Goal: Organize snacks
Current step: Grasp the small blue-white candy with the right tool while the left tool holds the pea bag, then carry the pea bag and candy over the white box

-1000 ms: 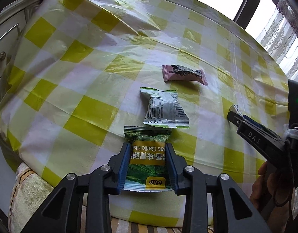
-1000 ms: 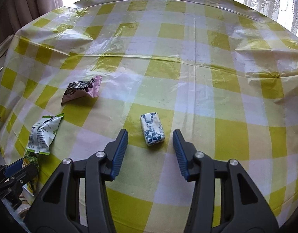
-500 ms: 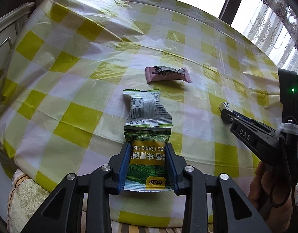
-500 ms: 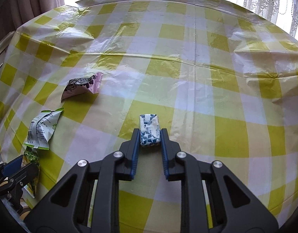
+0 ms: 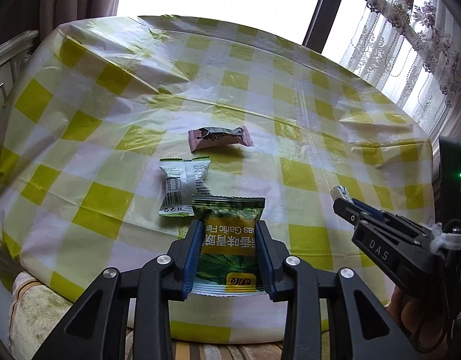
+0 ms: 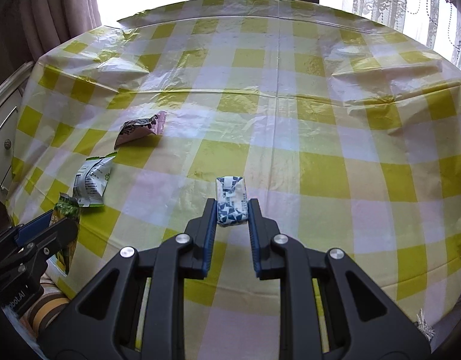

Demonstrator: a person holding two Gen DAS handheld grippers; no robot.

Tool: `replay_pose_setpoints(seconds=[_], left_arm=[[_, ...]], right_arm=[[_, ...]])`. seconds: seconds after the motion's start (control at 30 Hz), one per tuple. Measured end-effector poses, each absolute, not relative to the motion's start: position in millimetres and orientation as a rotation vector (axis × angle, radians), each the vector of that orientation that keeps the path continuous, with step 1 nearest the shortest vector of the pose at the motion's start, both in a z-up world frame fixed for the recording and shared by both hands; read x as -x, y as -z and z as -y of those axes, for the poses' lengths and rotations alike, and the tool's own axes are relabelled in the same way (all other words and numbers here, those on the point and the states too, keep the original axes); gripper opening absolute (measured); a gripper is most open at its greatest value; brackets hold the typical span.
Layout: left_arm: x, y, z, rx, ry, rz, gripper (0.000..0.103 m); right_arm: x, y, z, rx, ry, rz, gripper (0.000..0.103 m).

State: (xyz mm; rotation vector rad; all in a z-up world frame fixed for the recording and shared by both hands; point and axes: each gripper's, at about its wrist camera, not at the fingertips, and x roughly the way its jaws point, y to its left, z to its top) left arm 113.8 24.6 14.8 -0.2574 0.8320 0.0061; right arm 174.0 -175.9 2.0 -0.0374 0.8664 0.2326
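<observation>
Your tablecloth (image 6: 290, 126) is checked in yellow, white and pale lilac. Your left gripper (image 5: 227, 249), black with blue pads, clamps a green packet (image 5: 228, 240) with a yellow band. Your right gripper (image 6: 232, 213), same colours, pinches a white candy (image 6: 231, 201) with blue triangles. On the cloth lie a white-and-green packet (image 5: 183, 187) and a pink-and-black wrapper (image 5: 219, 138).

two close wrist views angled down, sharing the checked table (image 5: 110, 198), perhaps mid-height
</observation>
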Motion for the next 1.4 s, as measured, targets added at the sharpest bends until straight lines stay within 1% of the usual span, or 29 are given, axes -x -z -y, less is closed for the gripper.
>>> replay_pose_setpoints(seconds=[0.43, 0.7, 1.03, 1.4], left_arm=[[-98.9, -36.5, 17.7, 0.228, 0.095, -0.805, 0.036], [-92.8, -45.4, 61.0, 0.186, 0.179, -0.813, 0.036], [-84.4, -56.9, 143.9, 0.097, 0.345, -0.821, 0.036], [-71.3, -54.8, 250.4, -0.009, 0.587, -0.865, 0.036]], right_arm=[[-117.8, -20.6, 217.3, 0.006, -0.183, -0.835, 0.024], [-90.8, -32.2, 251.5, -0.019, -0.131, -0.815, 0.024], [-56.0, -36.7, 320.3, -0.07, -0.03, -0.803, 0.024], [-8.2, -25.5, 426.3, -0.129, 0.168, -0.834, 0.024]])
